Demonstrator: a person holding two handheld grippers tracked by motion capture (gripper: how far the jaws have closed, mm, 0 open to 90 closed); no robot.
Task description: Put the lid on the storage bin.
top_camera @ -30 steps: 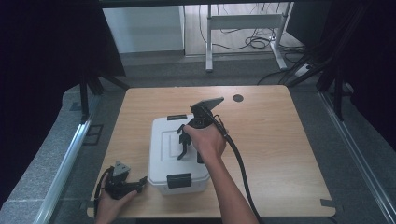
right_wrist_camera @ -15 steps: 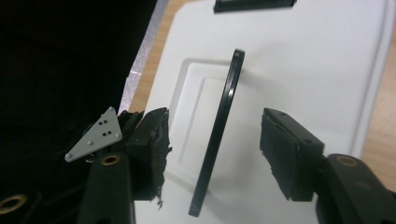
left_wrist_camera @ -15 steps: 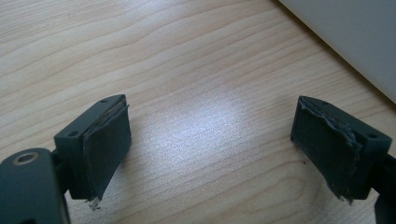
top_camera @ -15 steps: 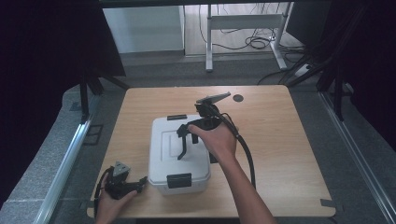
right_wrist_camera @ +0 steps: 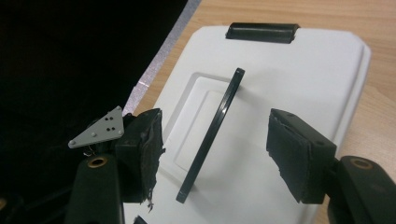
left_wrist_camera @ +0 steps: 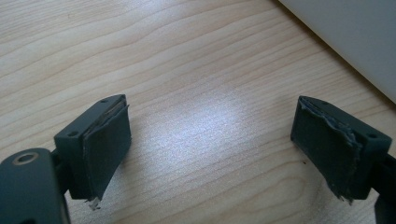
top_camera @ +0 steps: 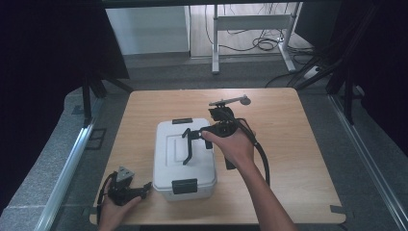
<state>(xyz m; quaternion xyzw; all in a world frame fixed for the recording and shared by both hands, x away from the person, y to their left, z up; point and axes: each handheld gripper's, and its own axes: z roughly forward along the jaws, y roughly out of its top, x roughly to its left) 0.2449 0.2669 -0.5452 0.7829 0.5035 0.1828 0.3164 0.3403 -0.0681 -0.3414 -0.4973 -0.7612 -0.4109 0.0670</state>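
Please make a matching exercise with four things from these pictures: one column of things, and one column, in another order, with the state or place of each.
Things:
1. handle
2. front latch
3. right gripper
4. left gripper

States or places:
A. low on the table, left of the white box
B. black, on the box's near wall
C. jaws just opened, either side of the handle, not touching
D. standing upright over the lid

Pairs: 1-D, 2-B, 3-C, 4-A

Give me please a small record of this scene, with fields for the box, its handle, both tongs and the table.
box: white box, lid on, black latches at both ends
handle: black handle raised upright over the lid
right tongs: right tongs open, jaws have just been opening, handle between them untouched
left tongs: left tongs open, nothing between, over bare wood beside the box
table: wooden table
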